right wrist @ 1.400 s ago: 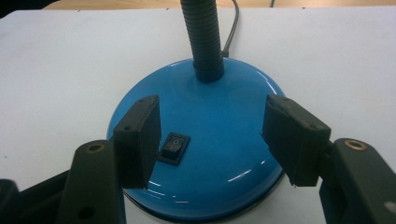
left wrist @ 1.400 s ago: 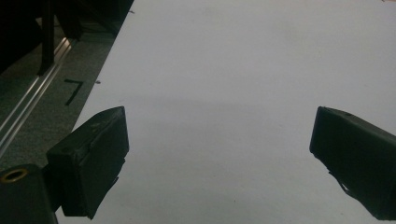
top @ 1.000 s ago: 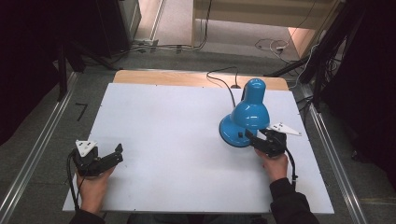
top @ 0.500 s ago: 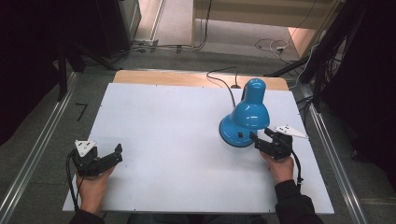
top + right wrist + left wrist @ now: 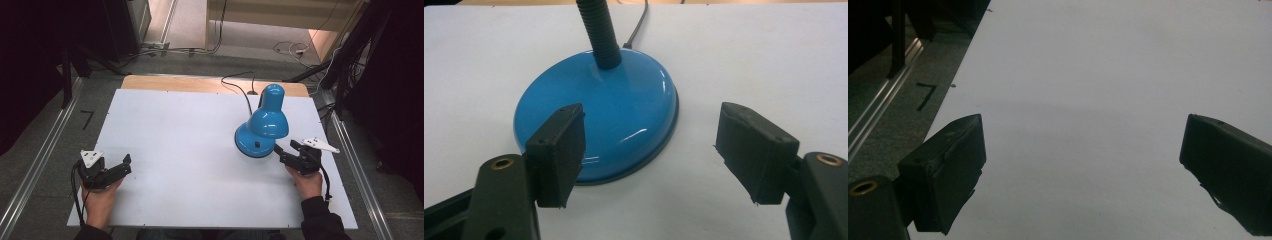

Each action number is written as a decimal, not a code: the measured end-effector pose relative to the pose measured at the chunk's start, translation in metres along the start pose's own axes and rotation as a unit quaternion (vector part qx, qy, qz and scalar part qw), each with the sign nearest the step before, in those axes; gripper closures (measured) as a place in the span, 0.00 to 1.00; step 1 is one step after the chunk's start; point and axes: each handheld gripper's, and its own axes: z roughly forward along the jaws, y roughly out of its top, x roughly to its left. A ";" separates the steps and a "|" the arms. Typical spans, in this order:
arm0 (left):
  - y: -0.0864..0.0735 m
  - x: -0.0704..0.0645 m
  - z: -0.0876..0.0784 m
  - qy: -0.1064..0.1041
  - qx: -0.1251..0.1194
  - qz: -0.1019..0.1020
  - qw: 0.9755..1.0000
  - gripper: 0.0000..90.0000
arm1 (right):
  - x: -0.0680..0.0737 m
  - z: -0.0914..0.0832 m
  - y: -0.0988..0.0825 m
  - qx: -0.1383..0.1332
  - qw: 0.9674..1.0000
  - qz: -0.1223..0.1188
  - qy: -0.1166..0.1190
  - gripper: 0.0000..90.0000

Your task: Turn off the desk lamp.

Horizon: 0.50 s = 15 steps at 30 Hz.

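A blue desk lamp [image 5: 264,120] stands on the white table [image 5: 180,135], right of the middle, its round base [image 5: 252,143] toward me and its shade bent over it. My right gripper [image 5: 286,148] lies just right of the base, open, pointing at it. In the right gripper view the base [image 5: 624,100] and the ribbed neck [image 5: 599,35] sit ahead of the right gripper [image 5: 651,117]; the left jaw overlaps the base's rim and the pads press on nothing. My left gripper [image 5: 125,165] rests open at the front left, and the left gripper [image 5: 1083,125] has only bare table between its jaws.
The lamp's black cord [image 5: 240,85] runs off the far edge over a wooden strip [image 5: 190,82]. Metal rails [image 5: 35,170] flank the table on the floor, with cables [image 5: 290,49] and dark stands beyond.
My right gripper has drawn back a little from the lamp base, toward the right and the near edge. The left gripper has not moved.
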 end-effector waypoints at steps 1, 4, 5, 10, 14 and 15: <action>0.000 0.000 0.000 0.000 0.001 0.001 1.000 0.06 | 0.000 -0.001 0.000 0.000 1.000 0.003 0.000 0.29; 0.000 0.000 0.000 0.000 0.000 0.001 1.000 0.06 | -0.002 -0.004 -0.001 0.000 1.000 0.003 -0.002 0.29; 0.000 0.000 0.000 0.000 0.000 0.001 1.000 0.06 | -0.003 -0.004 -0.002 -0.001 1.000 0.002 -0.004 0.29; 0.000 0.000 0.000 0.000 0.000 0.000 1.000 0.06 | -0.004 -0.009 -0.003 -0.002 1.000 -0.006 -0.008 0.29; 0.000 0.000 0.000 -0.001 0.000 0.001 1.000 0.06 | -0.005 -0.014 -0.004 -0.002 1.000 -0.008 -0.008 0.28; 0.000 0.000 0.000 -0.001 0.000 0.001 1.000 0.06 | -0.005 -0.015 -0.005 -0.002 1.000 -0.008 -0.008 0.28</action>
